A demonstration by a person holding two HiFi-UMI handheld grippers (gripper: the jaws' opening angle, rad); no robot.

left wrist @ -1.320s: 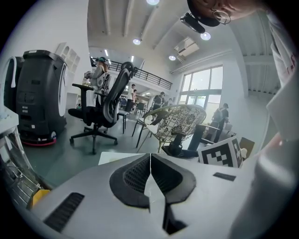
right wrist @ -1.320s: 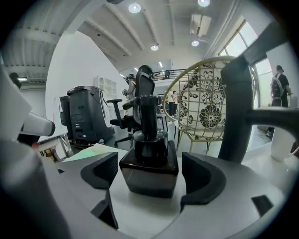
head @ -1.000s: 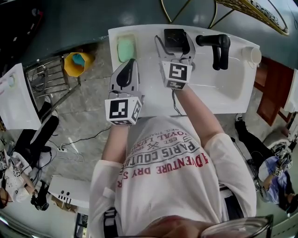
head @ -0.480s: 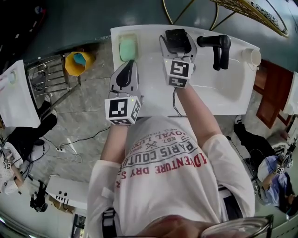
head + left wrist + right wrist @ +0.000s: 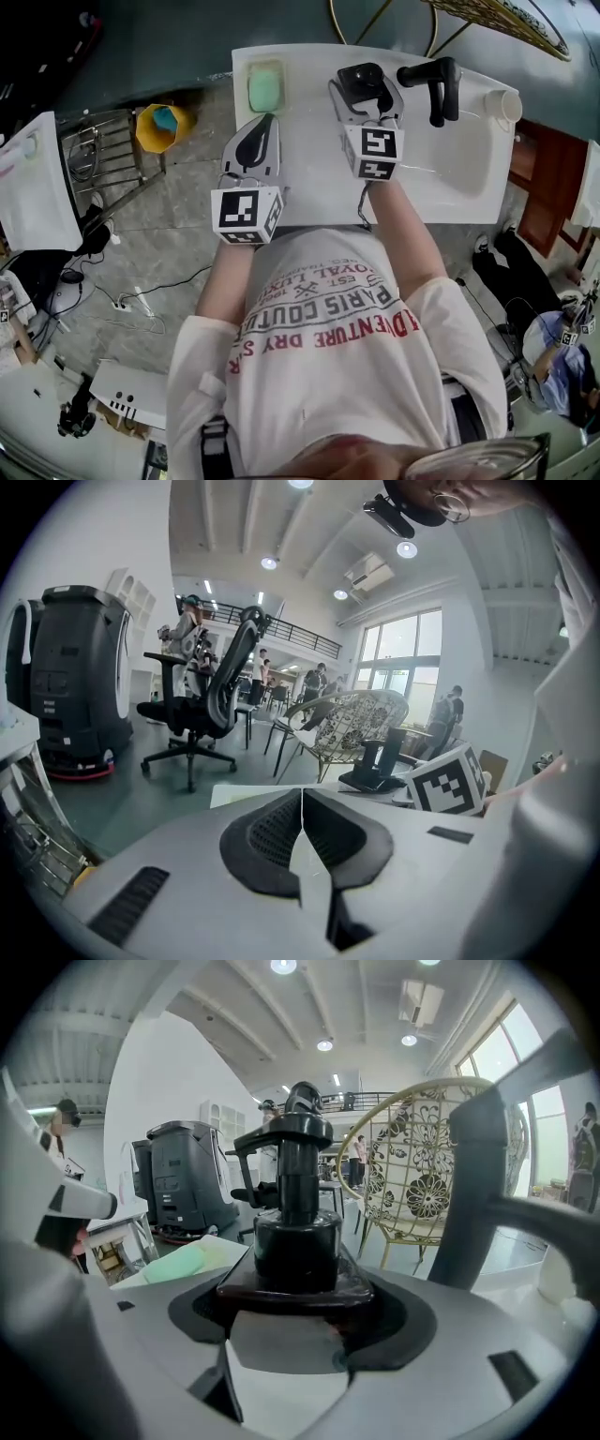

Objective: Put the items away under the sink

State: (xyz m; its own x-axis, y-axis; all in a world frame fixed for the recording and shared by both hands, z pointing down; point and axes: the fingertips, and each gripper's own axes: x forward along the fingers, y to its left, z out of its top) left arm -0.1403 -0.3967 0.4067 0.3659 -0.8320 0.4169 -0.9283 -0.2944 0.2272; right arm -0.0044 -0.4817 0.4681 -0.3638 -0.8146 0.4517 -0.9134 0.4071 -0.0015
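Observation:
A black pump bottle (image 5: 361, 79) stands at the back of the white sink (image 5: 450, 178), left of the black faucet (image 5: 433, 82). My right gripper (image 5: 365, 92) is shut on the bottle's base; in the right gripper view the bottle (image 5: 296, 1232) fills the middle between the jaws of the right gripper (image 5: 298, 1290). A green soap bar (image 5: 264, 88) lies on the sink's back left corner, also the soap bar (image 5: 176, 1263) at the left. My left gripper (image 5: 262, 124) hovers over the sink's left edge, shut and holding nothing, its pads (image 5: 302, 806) pressed together.
A white cup (image 5: 507, 108) sits on the sink's right rim. On the floor to the left are a yellow bin (image 5: 161, 127) and a wire rack (image 5: 103, 155). A wooden cabinet (image 5: 548, 187) stands at the right. Cables trail over the floor.
My right gripper has shifted slightly toward the faucet with the pump bottle in it, and the pump head now shows more. The left gripper has hardly moved.

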